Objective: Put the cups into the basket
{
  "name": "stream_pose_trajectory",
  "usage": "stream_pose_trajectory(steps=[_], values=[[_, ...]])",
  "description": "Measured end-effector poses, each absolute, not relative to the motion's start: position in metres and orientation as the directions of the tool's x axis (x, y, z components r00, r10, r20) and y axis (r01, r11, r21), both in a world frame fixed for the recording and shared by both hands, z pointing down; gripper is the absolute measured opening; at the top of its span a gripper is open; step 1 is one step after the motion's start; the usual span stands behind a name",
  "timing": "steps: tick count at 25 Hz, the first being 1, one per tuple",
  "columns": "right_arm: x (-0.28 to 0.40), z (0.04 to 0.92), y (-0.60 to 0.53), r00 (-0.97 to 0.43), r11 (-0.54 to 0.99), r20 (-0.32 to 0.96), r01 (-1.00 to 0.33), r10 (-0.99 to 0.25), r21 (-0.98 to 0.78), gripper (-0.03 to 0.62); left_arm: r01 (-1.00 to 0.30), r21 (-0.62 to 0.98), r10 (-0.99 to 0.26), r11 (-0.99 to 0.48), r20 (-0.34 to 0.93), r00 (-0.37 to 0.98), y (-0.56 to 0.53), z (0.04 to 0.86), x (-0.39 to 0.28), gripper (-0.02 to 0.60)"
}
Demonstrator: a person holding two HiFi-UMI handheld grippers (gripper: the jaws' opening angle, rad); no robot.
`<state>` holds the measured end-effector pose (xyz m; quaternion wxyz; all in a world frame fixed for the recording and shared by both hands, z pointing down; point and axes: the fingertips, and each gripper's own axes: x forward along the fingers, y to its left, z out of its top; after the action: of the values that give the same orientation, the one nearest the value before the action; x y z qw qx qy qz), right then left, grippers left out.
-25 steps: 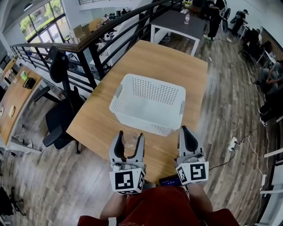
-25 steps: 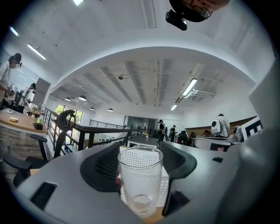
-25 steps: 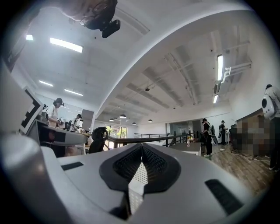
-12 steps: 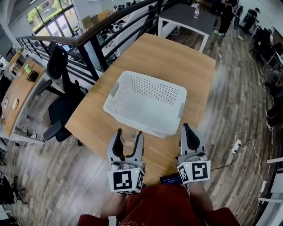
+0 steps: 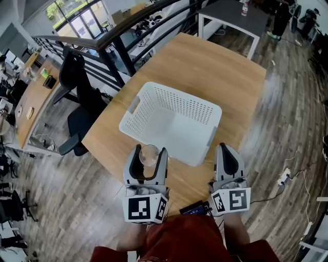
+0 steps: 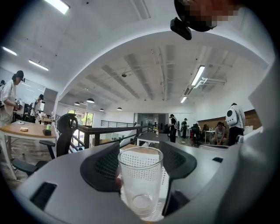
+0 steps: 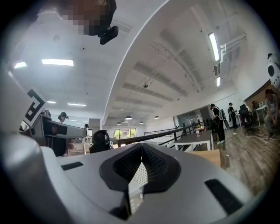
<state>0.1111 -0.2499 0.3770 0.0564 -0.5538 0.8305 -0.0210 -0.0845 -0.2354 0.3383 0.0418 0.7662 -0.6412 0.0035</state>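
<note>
- In the head view only the rim and upper wall of the cup (image 5: pixel 149 155) show. Its lower part is hidden between the jaws of the left gripper (image 5: pixel 149 152), which clamp it.
- In the right gripper view, the basket (image 7: pixel 139 175) is only a perforated sliver below the touching jaw tips of the right gripper (image 7: pixel 141 145).
- A dark flat device (image 5: pixel 196 209) is half hidden by the right gripper's marker cube, and what it is cannot be told.
- The top edge cuts off the grey table (image 5: pixel 230 18), and the bottle (image 5: pixel 245 7) on it is too small to read.
- The grippers hide both hands, and the bottom edge cuts off the red clothing (image 5: pixel 179 240).
</note>
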Motion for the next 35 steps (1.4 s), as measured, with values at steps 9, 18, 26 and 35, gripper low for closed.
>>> stream_pose_trajectory(steps=[9, 18, 26, 35], values=[[0.116, 0.391, -0.266, -0.442, 0.444, -0.043, -0.888, -0.896, -0.120, 0.011, -0.986, 0.066, -0.986, -0.152, 0.063, 0.156, -0.264, 0.337, -0.074, 0.288], [0.114, 0.397, -0.268, -0.424, 0.423, -0.024, -0.898, -0.906, -0.122, 0.011, -0.978, 0.070, -0.979, -0.196, 0.050, 0.200, -0.295, 0.330, -0.075, 0.288], [0.107, 0.402, -0.272, -0.420, 0.418, -0.011, -0.901, -0.908, -0.113, 0.011, -0.971, 0.063, -0.969, -0.229, 0.075, 0.234, -0.327, 0.341, -0.074, 0.288], [0.107, 0.409, -0.276, -0.412, 0.410, 0.001, -0.905, -0.911, -0.116, 0.011, -0.967, 0.085, -0.963, -0.239, 0.105, 0.248, -0.361, 0.354, -0.075, 0.288]])
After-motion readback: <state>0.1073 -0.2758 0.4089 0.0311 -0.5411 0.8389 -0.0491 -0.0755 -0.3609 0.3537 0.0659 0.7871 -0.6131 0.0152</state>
